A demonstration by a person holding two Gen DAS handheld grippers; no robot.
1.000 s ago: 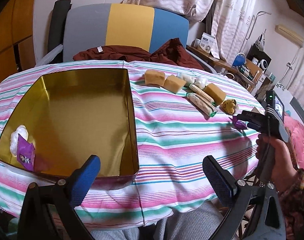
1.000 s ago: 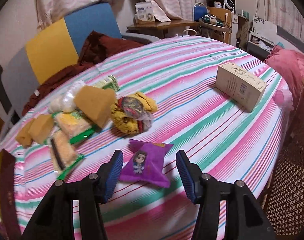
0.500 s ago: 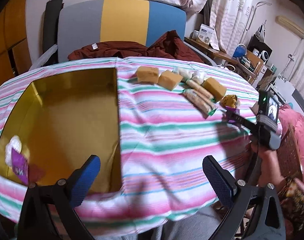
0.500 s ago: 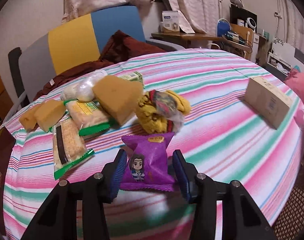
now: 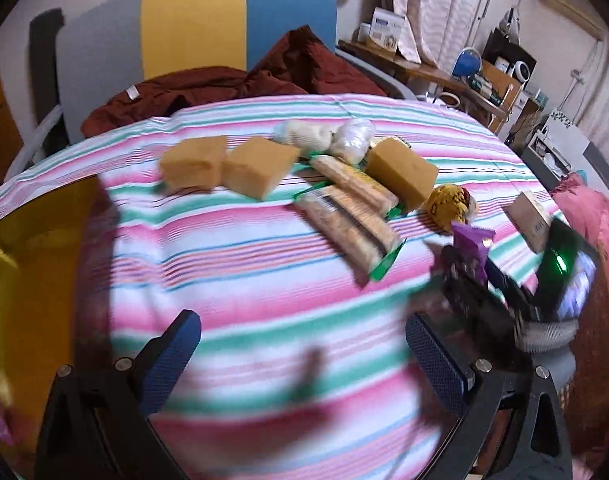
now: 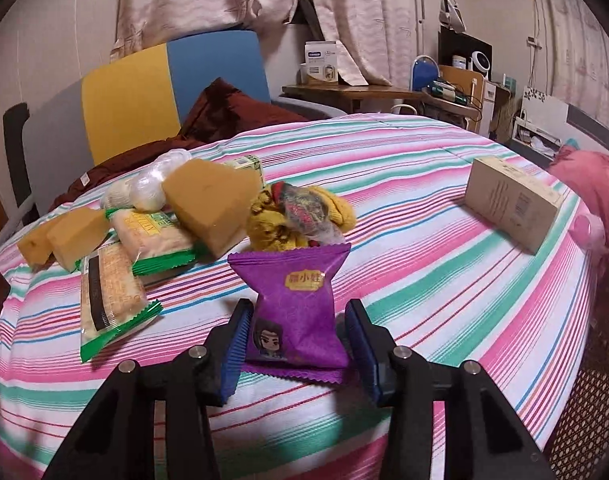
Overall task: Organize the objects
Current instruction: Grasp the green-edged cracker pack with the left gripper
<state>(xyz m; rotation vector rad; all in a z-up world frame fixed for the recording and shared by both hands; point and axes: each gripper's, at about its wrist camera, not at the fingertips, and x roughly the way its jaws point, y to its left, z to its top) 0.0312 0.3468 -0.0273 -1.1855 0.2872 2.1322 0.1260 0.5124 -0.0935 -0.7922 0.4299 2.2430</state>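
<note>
Now that the right gripper (image 6: 298, 344) fingers have squeezed onto the purple snack packet (image 6: 294, 312) between them, it's probably grabbed; left gripper (image 5: 304, 364) swung over, fingers open, empty.

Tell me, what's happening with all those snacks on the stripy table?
A person is tidying snacks, with a grabber tool in each hand. The right gripper has just squeezed shut on a purple snack packet and holds it by its sides, its bottom edge close over the striped tablecloth. More wrapped cakes and sponges wait in a pile behind it. The left gripper is open and empty, hanging over the cloth beside a gold tin.
</note>
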